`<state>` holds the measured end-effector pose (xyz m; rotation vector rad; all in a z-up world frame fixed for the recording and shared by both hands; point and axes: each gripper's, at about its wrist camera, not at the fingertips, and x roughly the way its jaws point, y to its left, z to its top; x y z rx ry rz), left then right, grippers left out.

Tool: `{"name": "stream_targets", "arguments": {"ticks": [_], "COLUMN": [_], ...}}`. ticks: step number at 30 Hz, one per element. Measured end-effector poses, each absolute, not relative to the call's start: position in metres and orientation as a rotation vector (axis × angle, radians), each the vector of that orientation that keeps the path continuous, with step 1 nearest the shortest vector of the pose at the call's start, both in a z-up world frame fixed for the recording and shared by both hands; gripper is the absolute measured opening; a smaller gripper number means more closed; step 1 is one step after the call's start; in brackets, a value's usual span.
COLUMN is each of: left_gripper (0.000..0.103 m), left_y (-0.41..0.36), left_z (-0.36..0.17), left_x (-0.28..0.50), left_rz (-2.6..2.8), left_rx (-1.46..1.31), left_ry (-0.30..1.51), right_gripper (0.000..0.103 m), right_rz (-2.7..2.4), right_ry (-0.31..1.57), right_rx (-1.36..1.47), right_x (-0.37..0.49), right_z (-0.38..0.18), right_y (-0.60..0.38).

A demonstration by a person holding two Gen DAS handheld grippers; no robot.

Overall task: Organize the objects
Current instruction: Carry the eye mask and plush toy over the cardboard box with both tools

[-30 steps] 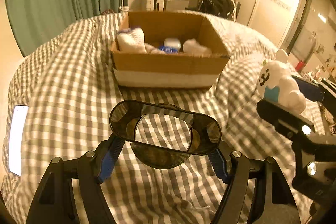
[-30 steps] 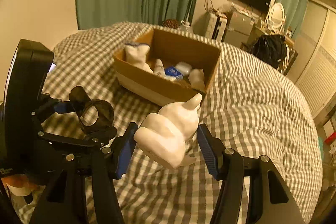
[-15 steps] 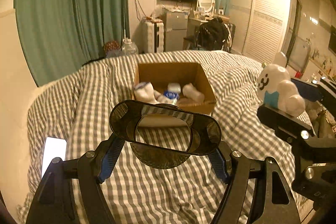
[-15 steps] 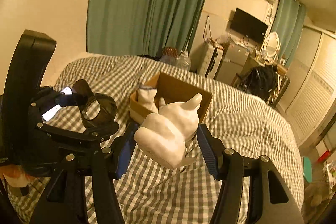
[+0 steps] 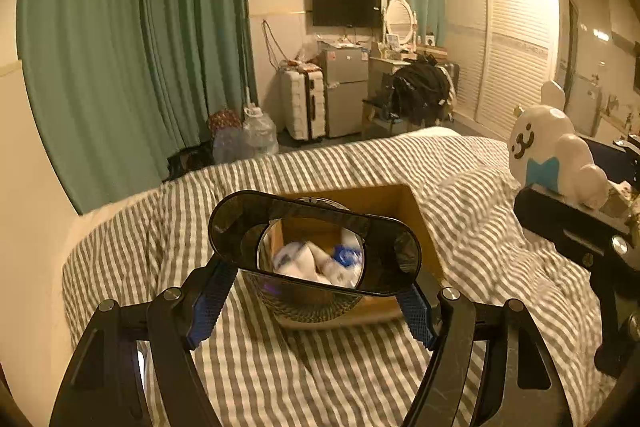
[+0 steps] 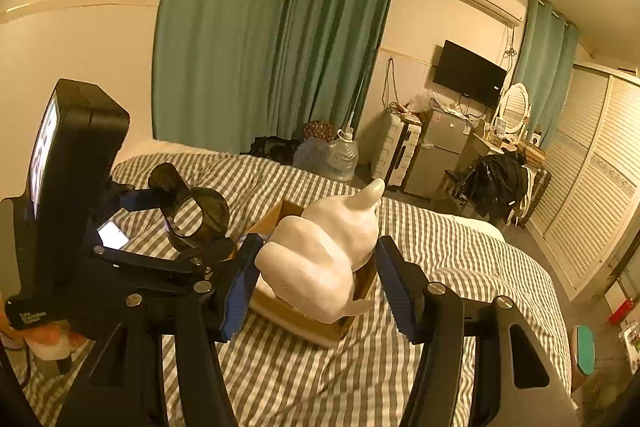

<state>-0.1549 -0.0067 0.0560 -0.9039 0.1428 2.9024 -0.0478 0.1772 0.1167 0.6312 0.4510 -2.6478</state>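
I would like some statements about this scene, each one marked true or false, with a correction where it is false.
1. The left gripper holds a dark oval-rimmed container. True.
2. The right gripper is empty. False: it holds a white rabbit figurine.
3. The cardboard box stands on a bed with a striped cover. True.
4. The cardboard box is empty. False: white and blue items lie inside it.
5. The curtains are red. False: they are green.
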Motion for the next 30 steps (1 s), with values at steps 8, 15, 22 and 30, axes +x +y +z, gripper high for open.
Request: {"name": "stream_targets", "arguments": {"ticks": [8,15,22,30], "left_gripper": [0.077,0.077,0.077,0.077], "left_y": [-0.009,-0.014,-0.008,0.003], "left_z": [0.031,-0.017,-0.068,-0.098], "left_x": [-0.224,-0.285,-0.327,-0.333], "left_rz": [2.890,2.828,2.747,2.672], "left_rx": [-0.911,-1.012,-1.087,-1.157], "left_ry": [0.122,0.087,0.130,0.213], "right_gripper": [0.058,0.058,0.058,0.058], "right_rz": [-2.628,-2.593,-2.551,-2.483], "right_ry": [0.401,0.303,0.253,0.257], "right_rx": [0.712,0.831,0.950,1.070], "right_x": [-0.132,-0.207,-0.271,-0.298], "right_z": [0.090,0.044,-0.001,-0.054], "right_y": [0.172,0.175,0.176,0.174]}}
